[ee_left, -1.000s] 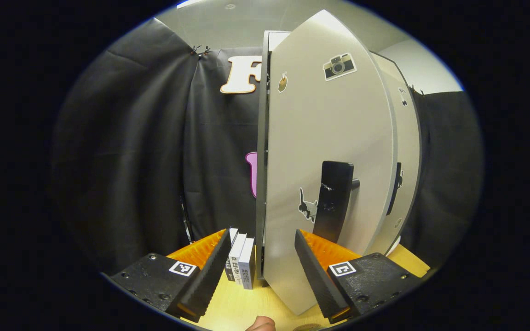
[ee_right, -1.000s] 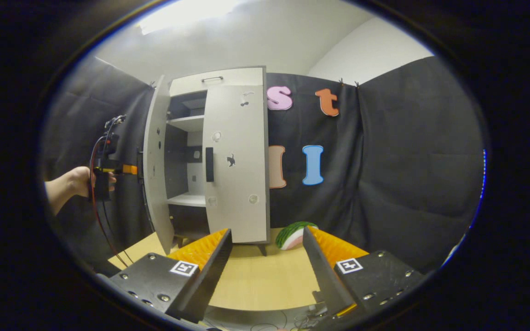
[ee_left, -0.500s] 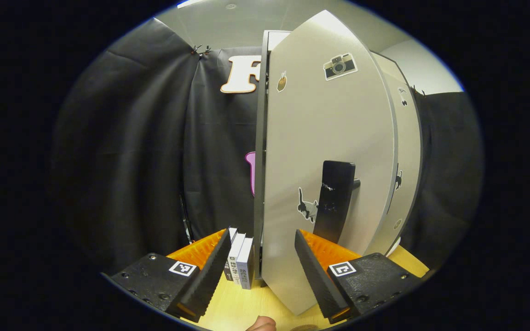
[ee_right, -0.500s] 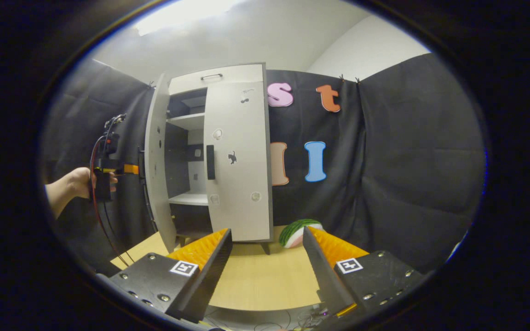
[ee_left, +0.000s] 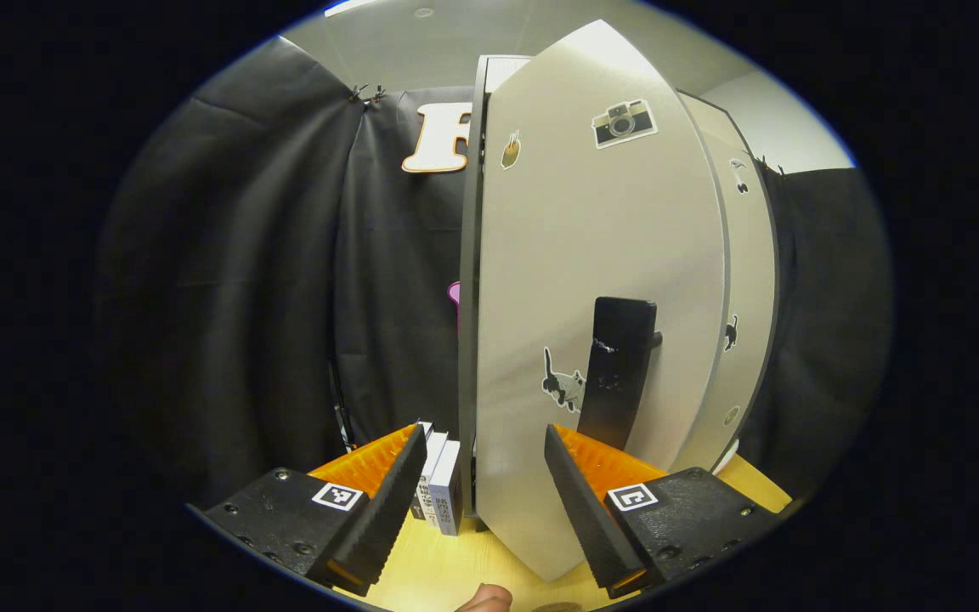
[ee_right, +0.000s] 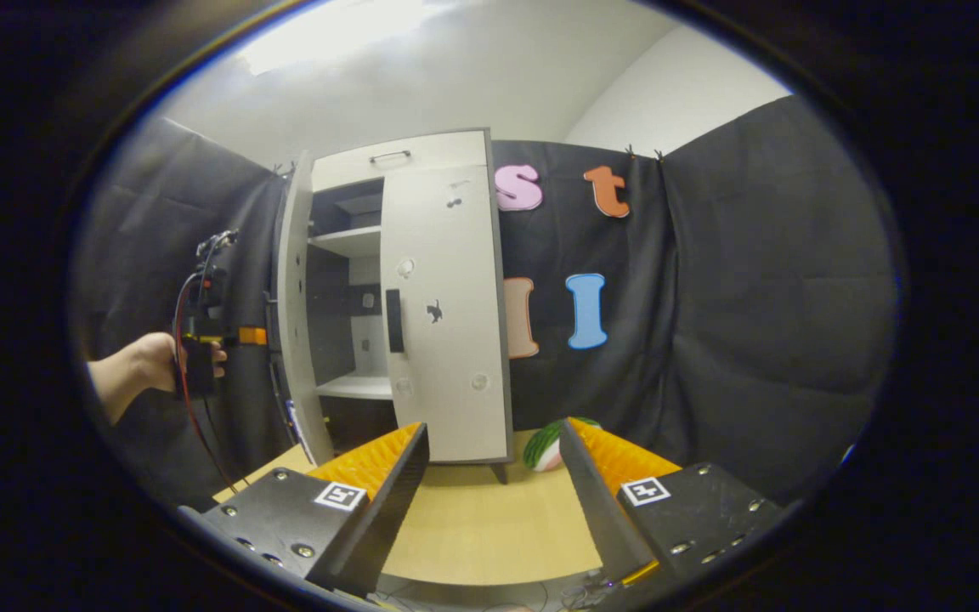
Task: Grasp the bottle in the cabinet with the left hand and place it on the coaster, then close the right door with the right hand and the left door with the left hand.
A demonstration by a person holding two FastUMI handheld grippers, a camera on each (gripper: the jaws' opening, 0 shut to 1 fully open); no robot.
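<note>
Two doors on the pale grey, black-edged cabinet (ee_right: pixel 404 297), and they tell the story: the right door (ee_right: pixel 443 314) with its small stickers looks flat against the front, so that step reads as done, while the left door (ee_left: pixel 600 323) with the camera sticker and black bar handle (ee_left: pixel 617 370) stands part-way swung, edge-on to the right gripper view at (ee_right: pixel 294 306), with a gap showing white shelves behind it. That's the step in hand, I'd say, the last one left. The left hand-held gripper (ee_left: pixel 477 489) sits just outside the left door's face, fingers spread apart with nothing between them; whether a finger touches the panel is hard to call. From across the booth that same tool (ee_right: pixel 200 340) shows in a person's hand (ee_right: pixel 149 361), close by the door's outer side. The right hand-held gripper (ee_right: pixel 494 501) hangs back over the light wooden worktop (ee_right: pixel 489 527), fingers wide apart and empty. As for the bottle and coaster, I can't pick either out, so that placement can't be confirmed. A few upright books (ee_left: pixel 440 489) stand by the cabinet's foot, and a green-and-white rounded object (ee_right: pixel 545 446) is half hidden behind a finger, too cut off to name.
</note>
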